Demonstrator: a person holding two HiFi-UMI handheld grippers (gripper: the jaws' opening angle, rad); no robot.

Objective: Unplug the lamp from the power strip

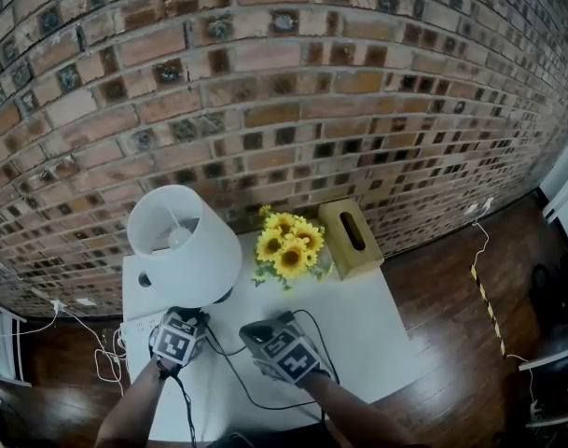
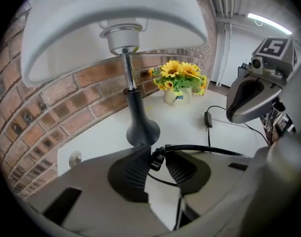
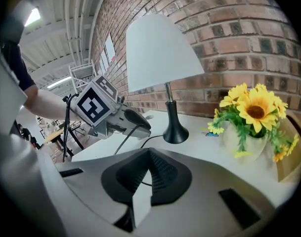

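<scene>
The lamp (image 1: 181, 241), white shade on a dark stem and base (image 2: 142, 132), stands at the table's back left. My left gripper (image 1: 190, 317) sits just in front of that base. Between its jaws (image 2: 157, 158) lies a knobbly black piece of the lamp's cord (image 2: 204, 149), touching both pads. The cord runs off to the right over one jaw. My right gripper (image 1: 257, 330) hovers beside the left one, over the middle of the table, its tips (image 3: 149, 154) together with nothing in them. I cannot make out a power strip.
A vase of sunflowers (image 1: 288, 245) and a wooden tissue box (image 1: 351, 238) stand at the back of the white table (image 1: 367, 325), against the brick wall. The cord's inline switch (image 2: 208, 118) lies on the tabletop, and black cord loops toward the front edge.
</scene>
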